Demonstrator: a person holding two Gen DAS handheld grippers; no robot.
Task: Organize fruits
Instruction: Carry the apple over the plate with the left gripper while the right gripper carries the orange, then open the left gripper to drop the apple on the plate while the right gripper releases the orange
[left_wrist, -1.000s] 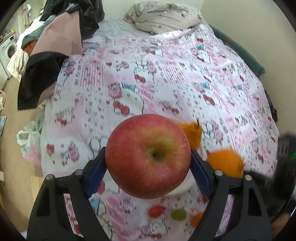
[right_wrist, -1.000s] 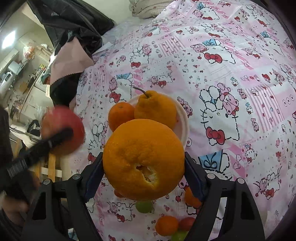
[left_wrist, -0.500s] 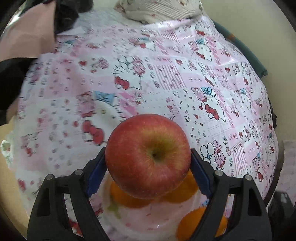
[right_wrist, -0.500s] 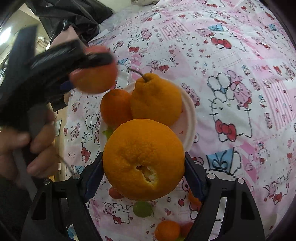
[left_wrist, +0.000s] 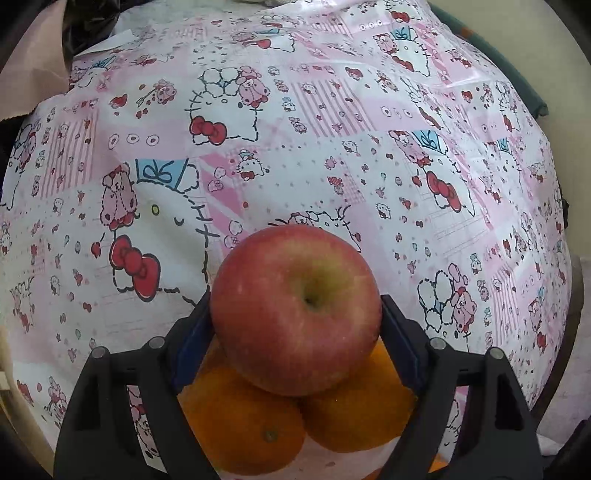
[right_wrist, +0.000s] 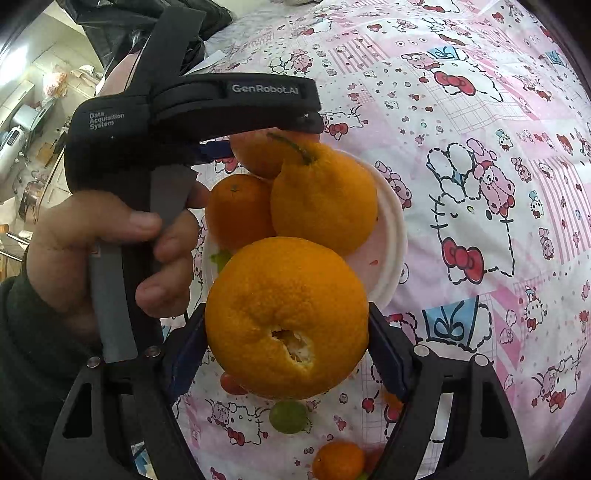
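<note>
My left hand-held gripper (left_wrist: 295, 314) holds a red apple (left_wrist: 295, 310) between its blue pads, one pad pressed against each side of the fruit, with the dimple at the apple's end facing the camera. Directly beneath the apple, between the gripper's two fingers, I see two oranges (left_wrist: 243, 424) lying side by side; whether the apple touches them I cannot tell. Beyond the fingertips spreads a pink and white cartoon-print tablecloth (left_wrist: 332, 129) that covers the table.

My right hand-held gripper (right_wrist: 286, 332) is clamped on a large orange (right_wrist: 286, 317) with rough skin and a torn patch of peel facing the lens. Just ahead of its fingertips sits a white plate (right_wrist: 391, 236) carrying a stemmed, pear-shaped citrus (right_wrist: 325, 195) and, to that fruit's left, a small round orange (right_wrist: 238, 210). From this view the left gripper's black body (right_wrist: 192, 107) reaches in from the left above the plate, and the fruit it carries shows only as a reddish curve under it, just behind the stemmed citrus. A person's hand (right_wrist: 110, 251) grips that tool's grey trigger handle, with a dark sleeve (right_wrist: 33, 350) below it.

Under the right gripper, near its base, small fruits lie on the tablecloth: a green one (right_wrist: 288, 417), a small orange one (right_wrist: 338, 459) and a red one (right_wrist: 231, 384), partly hidden by the held orange.
</note>
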